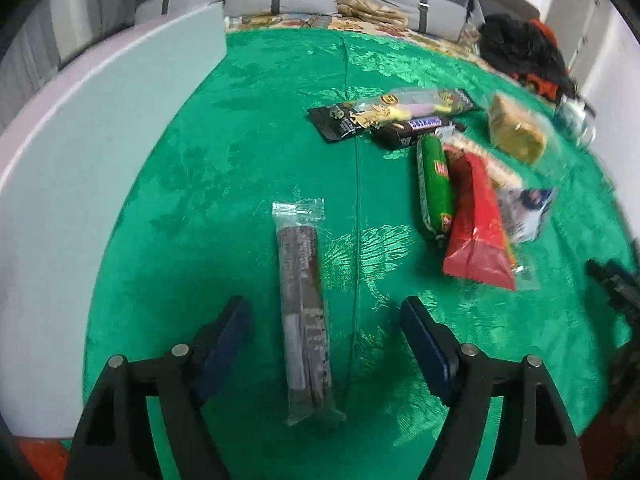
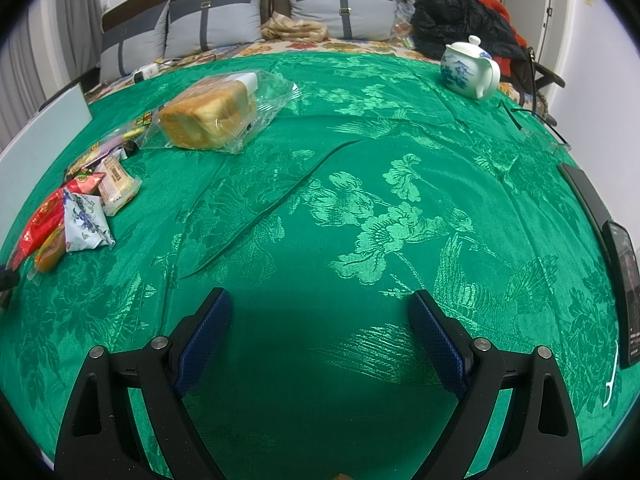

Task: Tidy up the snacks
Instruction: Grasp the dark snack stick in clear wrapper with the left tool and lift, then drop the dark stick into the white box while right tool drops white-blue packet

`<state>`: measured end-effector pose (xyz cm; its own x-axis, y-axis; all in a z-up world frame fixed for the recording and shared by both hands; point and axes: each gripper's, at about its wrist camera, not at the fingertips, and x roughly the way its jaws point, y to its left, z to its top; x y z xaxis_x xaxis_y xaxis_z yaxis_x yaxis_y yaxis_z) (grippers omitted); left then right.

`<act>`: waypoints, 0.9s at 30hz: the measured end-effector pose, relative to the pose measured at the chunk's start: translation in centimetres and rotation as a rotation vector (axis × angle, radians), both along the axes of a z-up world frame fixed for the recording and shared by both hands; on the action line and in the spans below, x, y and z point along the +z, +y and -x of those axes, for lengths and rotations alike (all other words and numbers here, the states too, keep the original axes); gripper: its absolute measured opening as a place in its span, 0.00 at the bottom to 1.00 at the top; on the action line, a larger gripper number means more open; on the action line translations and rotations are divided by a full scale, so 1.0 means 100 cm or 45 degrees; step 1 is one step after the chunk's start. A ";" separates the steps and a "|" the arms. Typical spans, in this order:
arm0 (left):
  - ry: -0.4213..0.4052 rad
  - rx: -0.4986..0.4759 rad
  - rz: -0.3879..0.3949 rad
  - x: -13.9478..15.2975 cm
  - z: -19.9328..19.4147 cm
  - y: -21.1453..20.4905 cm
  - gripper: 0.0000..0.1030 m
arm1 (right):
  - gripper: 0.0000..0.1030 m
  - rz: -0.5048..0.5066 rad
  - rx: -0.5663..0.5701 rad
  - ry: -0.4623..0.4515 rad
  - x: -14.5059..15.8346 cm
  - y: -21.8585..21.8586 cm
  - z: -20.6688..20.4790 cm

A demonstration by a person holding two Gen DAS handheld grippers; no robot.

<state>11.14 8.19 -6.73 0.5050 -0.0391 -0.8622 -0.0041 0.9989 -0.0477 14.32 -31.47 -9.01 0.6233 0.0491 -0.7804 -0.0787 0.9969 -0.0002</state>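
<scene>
In the left wrist view a long brown snack bar in a clear wrapper (image 1: 306, 312) lies on the green cloth (image 1: 240, 128), between the open fingers of my left gripper (image 1: 326, 312), which hovers over it and holds nothing. Further right lie a green roll (image 1: 434, 184), a red packet (image 1: 478, 228), a black Snickers bar (image 1: 416, 128), a black-and-gold packet (image 1: 384, 110) and a bagged sponge cake (image 1: 516, 130). My right gripper (image 2: 320, 304) is open and empty over bare cloth. In its view the bagged cake (image 2: 212, 114) and the snack pile (image 2: 76, 204) lie at the left.
A pale flat board (image 1: 80, 160) stands along the left edge of the table. A white-and-blue teapot (image 2: 470, 66) stands at the back right. A dark phone (image 2: 624, 280) and glasses (image 2: 536, 128) lie at the right edge. Pillows and dark clothes lie behind the table.
</scene>
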 end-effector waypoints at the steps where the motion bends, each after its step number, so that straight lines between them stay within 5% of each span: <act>1: -0.002 -0.013 -0.045 -0.002 -0.002 -0.004 0.80 | 0.90 0.001 0.000 0.000 0.000 0.000 0.000; 7: -0.028 0.048 -0.050 -0.011 -0.003 0.004 1.00 | 0.90 0.001 0.000 0.000 0.000 0.000 0.000; 18: -0.002 0.030 -0.043 -0.010 -0.007 0.006 0.97 | 0.90 0.001 0.000 0.000 0.000 0.000 0.000; 21: -0.022 -0.002 -0.043 -0.005 -0.006 0.004 0.78 | 0.89 -0.033 -0.002 0.033 0.002 0.002 0.001; 22: -0.031 -0.016 -0.044 -0.003 -0.006 0.004 0.65 | 0.90 -0.112 0.003 0.045 0.006 0.002 0.000; 24: -0.044 -0.046 -0.047 0.001 -0.007 0.001 0.34 | 0.89 -0.537 0.135 0.020 0.025 0.011 0.004; 25: -0.042 -0.052 -0.047 0.002 -0.008 0.001 0.18 | 0.89 -0.580 0.203 0.006 0.034 0.026 0.003; 27: -0.028 -0.046 -0.006 0.003 -0.010 0.005 0.18 | 0.88 -0.497 0.344 0.012 0.045 0.064 -0.006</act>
<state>12.11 8.67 -6.41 0.5222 -0.0538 -0.8511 0.0326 0.9985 -0.0431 14.89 -25.12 -4.47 0.5407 0.4993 -0.6770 -0.3338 0.8661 0.3722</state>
